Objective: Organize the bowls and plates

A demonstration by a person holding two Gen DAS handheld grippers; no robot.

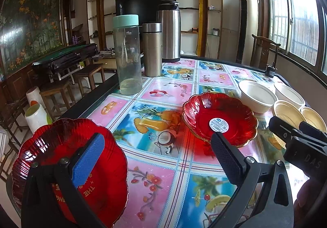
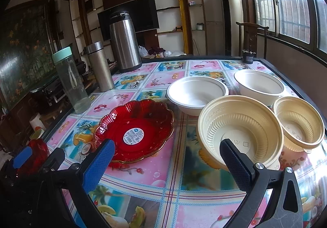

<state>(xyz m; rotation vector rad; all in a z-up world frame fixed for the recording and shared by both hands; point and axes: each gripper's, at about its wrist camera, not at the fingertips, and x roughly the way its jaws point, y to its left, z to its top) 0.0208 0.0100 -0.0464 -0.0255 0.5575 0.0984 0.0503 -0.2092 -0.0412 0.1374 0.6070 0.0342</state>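
Open tablecloth (image 2: 169, 183) lies in the near foreground, unobstructed between both sets of fingers. Centre ground is occupied by a red plate (image 2: 134, 129); a second red plate (image 1: 67, 166) sits at the near left edge. The right side is crowded: two white bowls (image 2: 196, 93) and two cream ribbed bowls (image 2: 239, 127), close together. The far left is blocked by a clear bottle (image 1: 127, 54), steel flask (image 1: 152, 50) and large thermos (image 1: 169, 31).

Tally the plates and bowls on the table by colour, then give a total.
Red plates: 2, one with a sticker, one near the left gripper.
White bowls: 2, and.
Cream ribbed bowls: 2, and.
Total: 6.
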